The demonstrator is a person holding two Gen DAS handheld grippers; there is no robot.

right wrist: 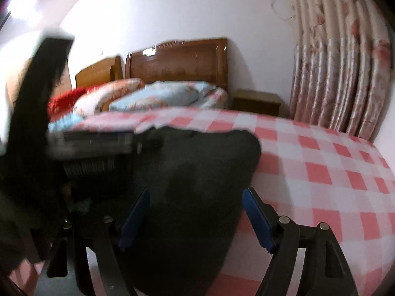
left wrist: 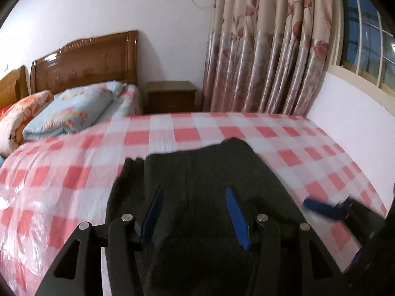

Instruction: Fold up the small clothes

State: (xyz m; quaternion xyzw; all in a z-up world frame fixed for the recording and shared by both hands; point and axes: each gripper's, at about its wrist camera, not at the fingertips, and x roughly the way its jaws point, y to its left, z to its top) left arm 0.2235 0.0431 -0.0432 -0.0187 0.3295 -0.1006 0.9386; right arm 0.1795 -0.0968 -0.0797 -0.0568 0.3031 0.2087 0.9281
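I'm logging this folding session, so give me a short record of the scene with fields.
garment: dark garment lying on the bed
surface: pink-and-white checked sheet
left gripper: open, above the garment
right gripper: open, over the garment's right edge
bedding: blue pillow by the wooden headboard
backdrop: floral curtain, nightstand

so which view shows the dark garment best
The left wrist view: the dark garment lies sharp on the checked bedspread, with its far edge and both sides visible. In the right wrist view it is blurred, its left side hidden by the other gripper.
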